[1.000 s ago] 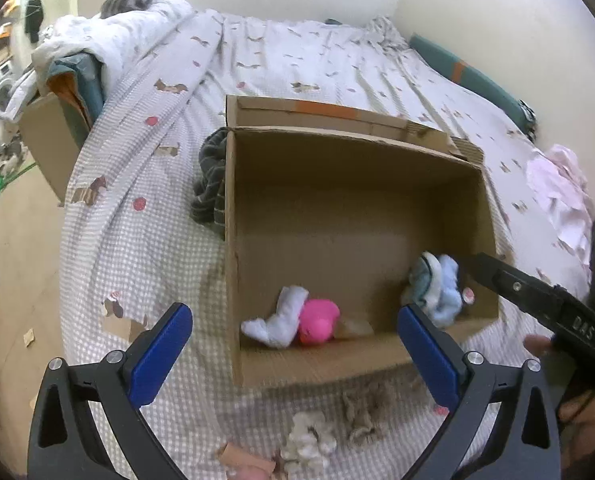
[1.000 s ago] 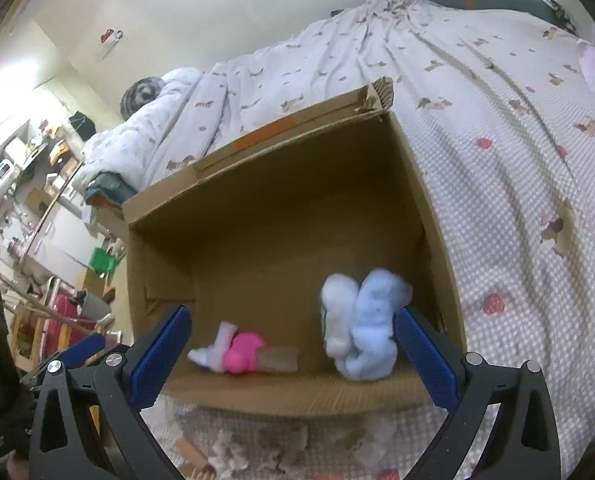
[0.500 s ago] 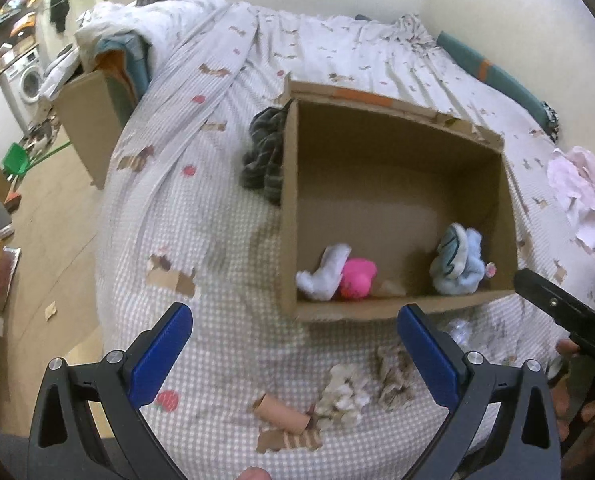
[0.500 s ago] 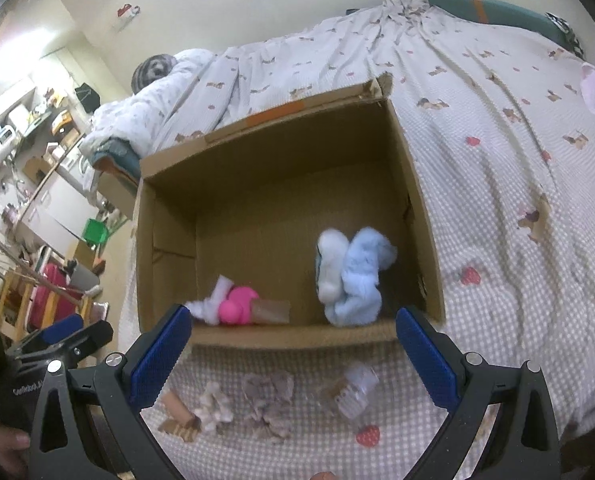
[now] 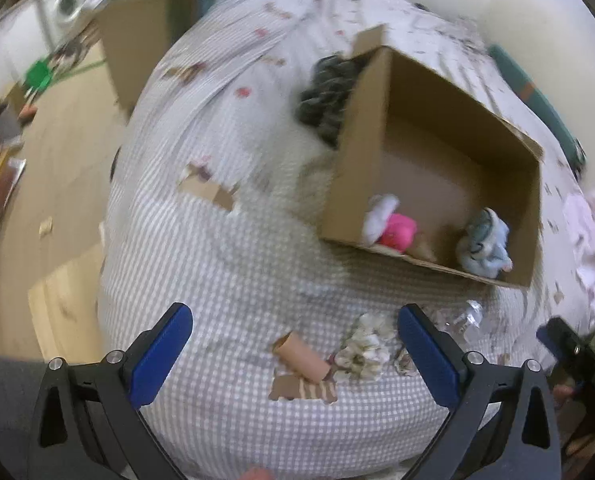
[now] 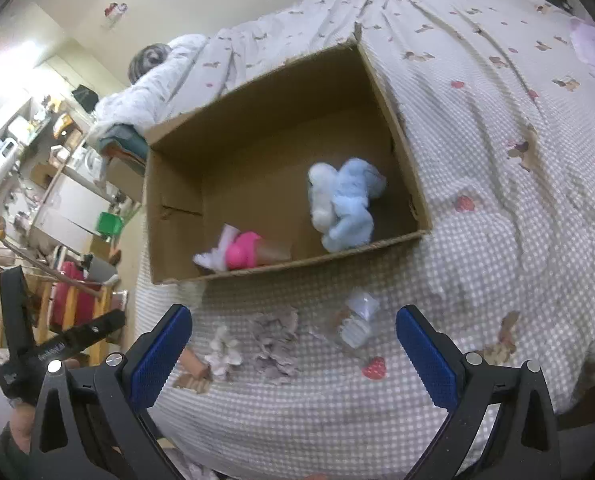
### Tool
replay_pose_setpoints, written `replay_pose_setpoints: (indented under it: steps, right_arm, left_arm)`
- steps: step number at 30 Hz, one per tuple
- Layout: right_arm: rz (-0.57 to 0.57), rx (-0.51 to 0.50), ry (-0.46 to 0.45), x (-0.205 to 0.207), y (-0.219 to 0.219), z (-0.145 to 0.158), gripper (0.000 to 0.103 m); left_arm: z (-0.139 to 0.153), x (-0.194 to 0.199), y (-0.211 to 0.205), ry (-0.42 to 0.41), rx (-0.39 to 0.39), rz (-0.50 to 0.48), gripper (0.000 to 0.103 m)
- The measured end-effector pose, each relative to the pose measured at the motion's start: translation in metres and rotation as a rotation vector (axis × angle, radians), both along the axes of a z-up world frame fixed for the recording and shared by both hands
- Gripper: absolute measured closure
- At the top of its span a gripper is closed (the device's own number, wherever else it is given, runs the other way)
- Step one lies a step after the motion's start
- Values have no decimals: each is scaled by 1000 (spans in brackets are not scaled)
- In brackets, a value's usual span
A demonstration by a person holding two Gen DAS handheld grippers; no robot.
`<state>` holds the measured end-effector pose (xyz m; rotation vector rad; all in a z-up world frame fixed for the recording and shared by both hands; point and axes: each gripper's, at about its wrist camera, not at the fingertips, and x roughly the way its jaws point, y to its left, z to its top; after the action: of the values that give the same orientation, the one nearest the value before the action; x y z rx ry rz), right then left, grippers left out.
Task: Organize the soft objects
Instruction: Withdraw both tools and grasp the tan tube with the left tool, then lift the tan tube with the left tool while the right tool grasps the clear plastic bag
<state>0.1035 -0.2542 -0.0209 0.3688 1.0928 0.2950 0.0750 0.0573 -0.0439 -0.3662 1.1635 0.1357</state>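
Two grippers are hanging over a bed (image 6: 497,128) that is wearing a gray-and-white checked cover, so that's the biggest thing filling both views. Next down in size, an open cardboard box (image 6: 257,96) (image 5: 449,128) is sitting on the cover with its flaps up. Inside it, a light blue and white stuffed toy (image 6: 343,204) (image 5: 484,248) is lying near the right wall, and a pink and white soft thing (image 6: 233,254) (image 5: 389,226) is resting against the near wall toward the left, with a small brown cardboard piece touching it. A dark striped bundle of cloth (image 5: 329,92) is bunching up against the outside of the box on its far left side.

On the cover just in front of the box, a few smaller bits are lying in a loose row: a gray crumpled rag (image 6: 275,340), a cream crumpled cloth (image 5: 363,350) (image 6: 223,350), a clear crushed plastic bottle (image 6: 357,320) (image 5: 467,318) and a cardboard tube (image 5: 301,358) (image 6: 191,362) sitting on a flat cardboard scrap.

The left gripper (image 5: 293,364) is hovering above that tube and the cream cloth, jaws spread wide, gripping nothing. The right gripper (image 6: 293,360) is hovering above the rag and bottle, also spread wide with nothing between its blue pads. The left view is pretty blurry, so finer detail there is hard to call.
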Motion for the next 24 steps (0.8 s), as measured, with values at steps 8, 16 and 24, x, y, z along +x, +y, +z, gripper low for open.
replay_pose_setpoints:
  steps: [8, 16, 24]
  right_arm:
    - [-38, -28, 61, 7, -5, -15, 0]
    - [-47, -34, 79, 9, -7, -20, 0]
    - [-47, -35, 94, 10, -7, -24, 0]
  left_arm:
    - [-56, 0, 6, 192, -164, 54, 45]
    - [-90, 4, -30, 266, -208, -15, 48]
    - [-103, 3, -36, 288, -115, -5, 82]
